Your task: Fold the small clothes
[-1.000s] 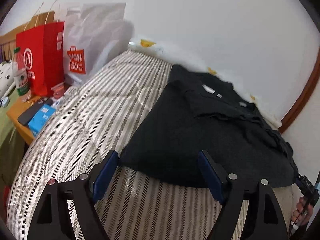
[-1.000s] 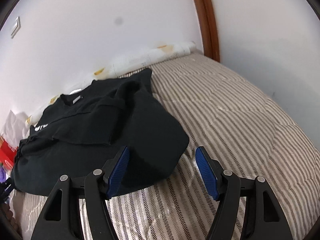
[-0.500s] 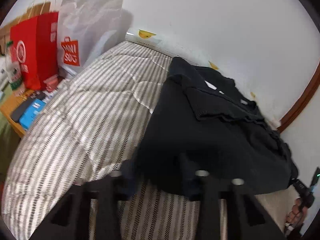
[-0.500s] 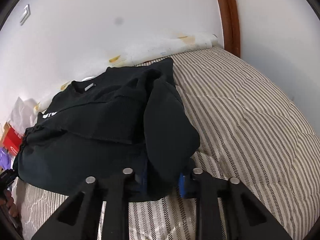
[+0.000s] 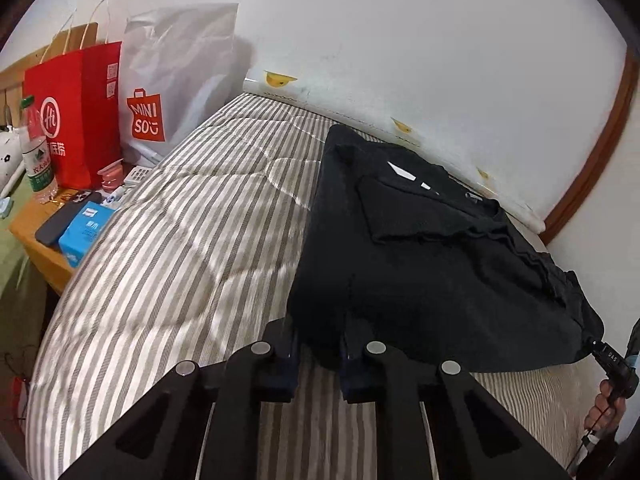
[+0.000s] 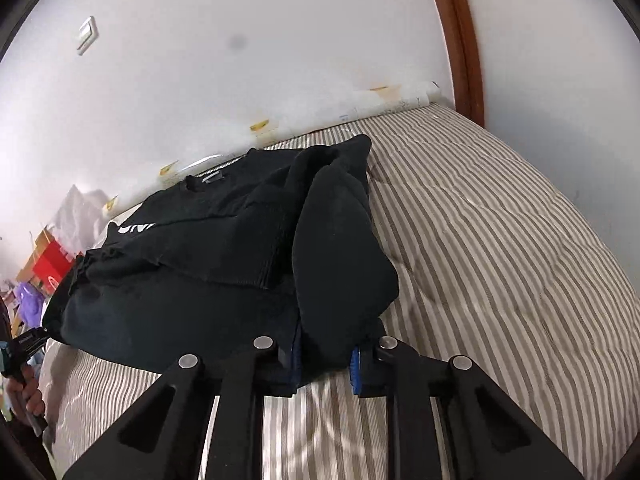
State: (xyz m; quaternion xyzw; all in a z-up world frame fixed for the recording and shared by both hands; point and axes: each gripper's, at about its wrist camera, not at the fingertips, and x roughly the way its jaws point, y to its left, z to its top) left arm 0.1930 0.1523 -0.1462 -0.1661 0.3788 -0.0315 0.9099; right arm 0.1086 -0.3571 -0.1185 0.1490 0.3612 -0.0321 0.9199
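One black garment (image 5: 420,264) lay partly folded on the striped bed (image 5: 192,248), near the wall. Both near corners were pinched and raised off the cover: left gripper (image 5: 318,354) fingers had just been closing and were clamped on one corner, right gripper (image 6: 325,360) fingers likewise on the other. Red bag (image 5: 76,108) and white bag (image 5: 168,84) stood beside the bed, by a small bench (image 5: 38,236).

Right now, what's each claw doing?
Left claw: just closed, gripping the black shirt's near edge.
Right claw: just closed, gripping the shirt's other near corner.
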